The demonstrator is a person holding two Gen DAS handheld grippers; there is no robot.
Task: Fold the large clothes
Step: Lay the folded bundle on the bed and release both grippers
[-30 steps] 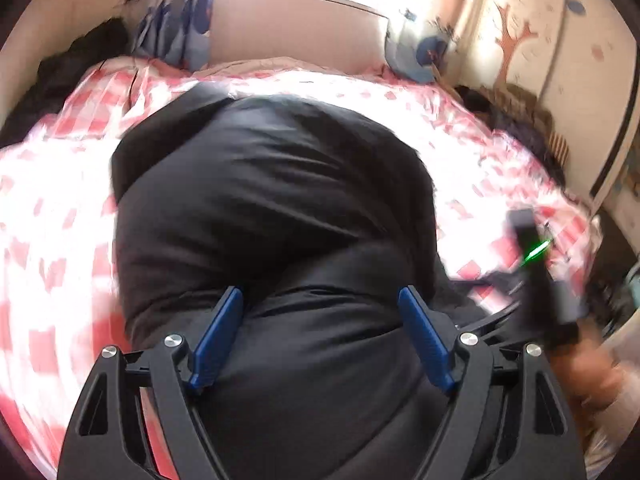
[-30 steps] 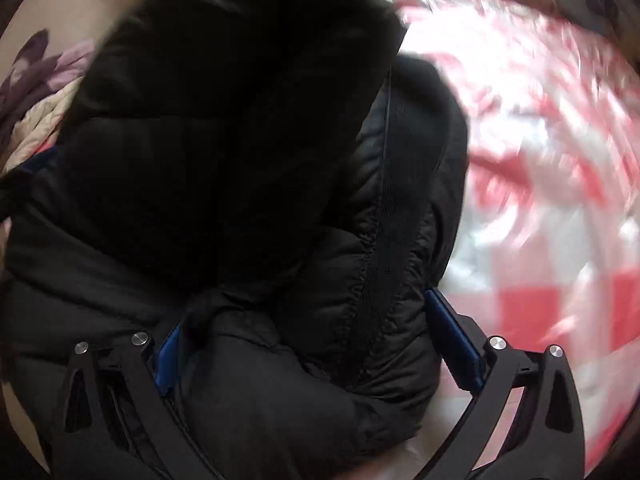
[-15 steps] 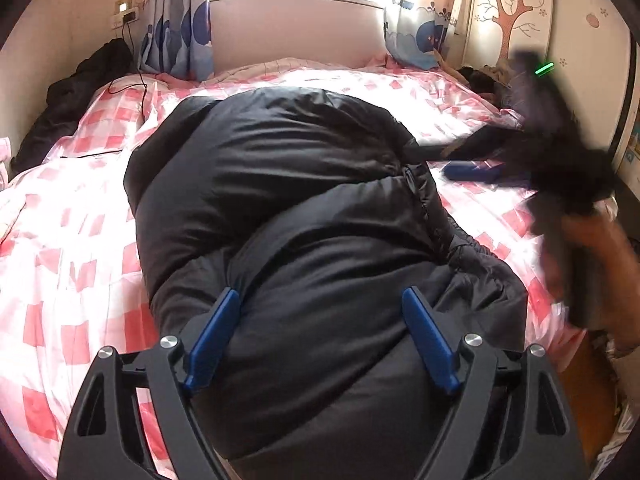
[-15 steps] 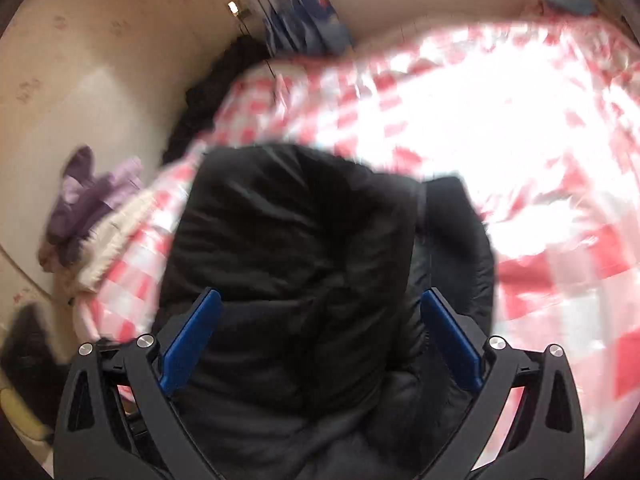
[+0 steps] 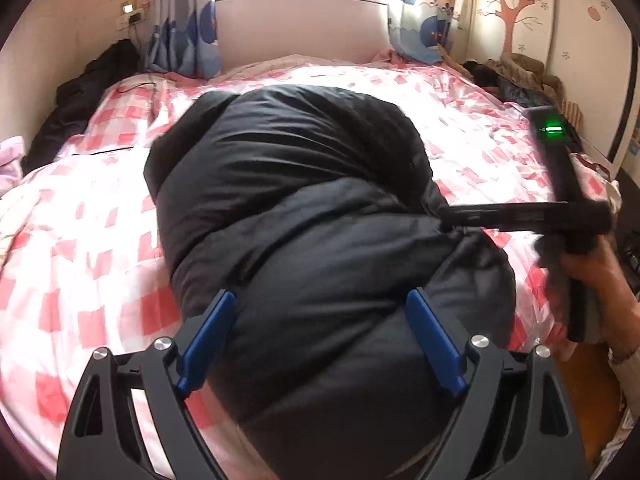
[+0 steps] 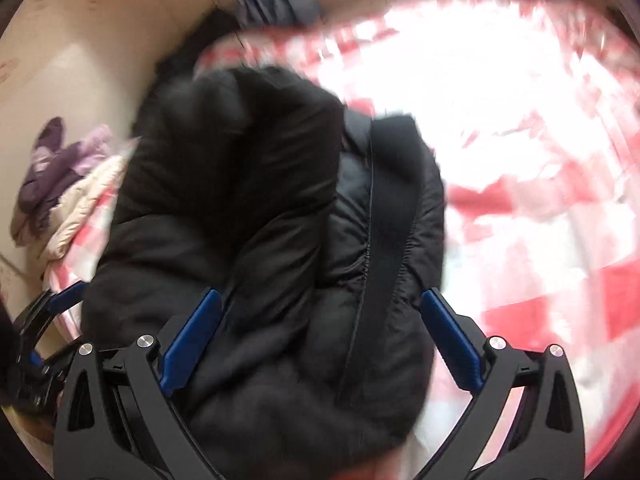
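My left gripper [image 5: 320, 332] has just been opening, pads clear of the black padded jacket [image 5: 288, 208] bundled on the checked bed [image 5: 80, 240]. My right gripper [image 6: 320, 336] stands apart; blurred view, jacket's near edge cut off.

the black puffer jacket [image 6: 256, 208] lies bunched between and beyond the wide-spread jaws of the right gripper [image 6: 320, 332], untouched by the pads; the checked bedspread [image 6: 520, 184] spreads right of them.
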